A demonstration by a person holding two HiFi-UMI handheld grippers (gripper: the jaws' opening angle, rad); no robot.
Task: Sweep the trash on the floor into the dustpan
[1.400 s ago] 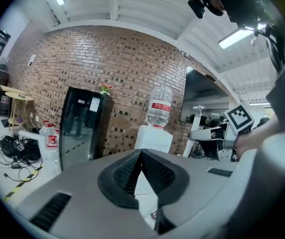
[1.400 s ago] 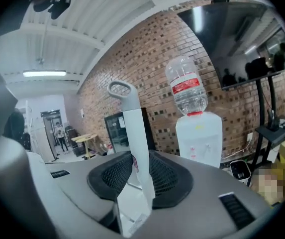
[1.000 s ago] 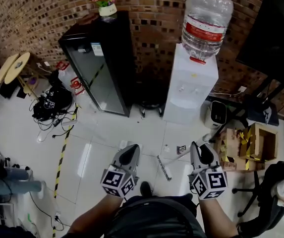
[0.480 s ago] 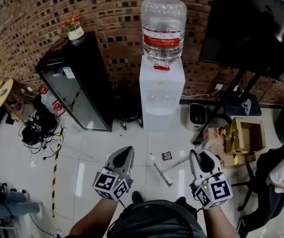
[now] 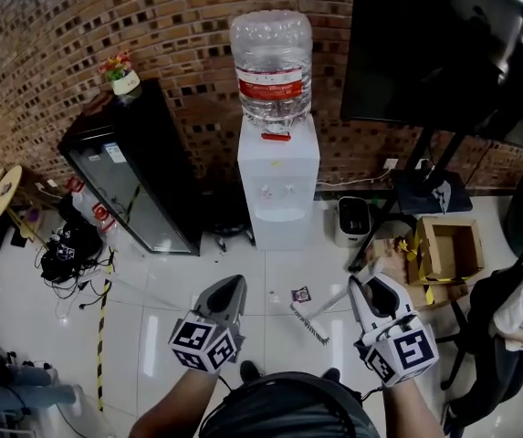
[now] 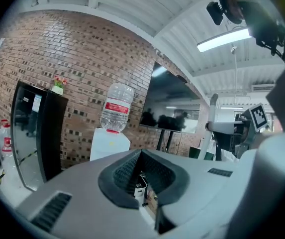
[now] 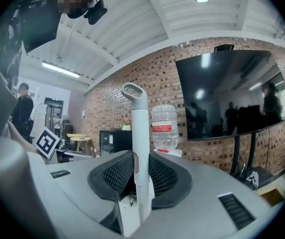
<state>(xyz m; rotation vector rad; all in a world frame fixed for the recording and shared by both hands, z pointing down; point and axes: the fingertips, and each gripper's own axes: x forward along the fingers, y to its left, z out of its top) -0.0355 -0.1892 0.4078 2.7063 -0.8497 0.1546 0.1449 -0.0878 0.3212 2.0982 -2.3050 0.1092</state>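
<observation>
Right gripper [image 7: 138, 169] clamps the smooth white broom handle [image 7: 137, 118]. Left gripper [image 6: 141, 172] has its ribbed pads narrowly apart, nothing between them. The bristled broom head [image 5: 309, 322] lies on glossy tiles [image 5: 179, 272], with a small square wrapper [image 5: 301, 294] just beyond. Farther off stand an open cardboard box [image 5: 448, 249] right, a boxy white water dispenser [image 5: 277, 185] and a black glass-fronted fridge [image 5: 133, 176] left.

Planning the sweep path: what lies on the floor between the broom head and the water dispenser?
In the head view, one small dark wrapper lies just beyond the broom head; past it, bare floor up to the water dispenser.
</observation>
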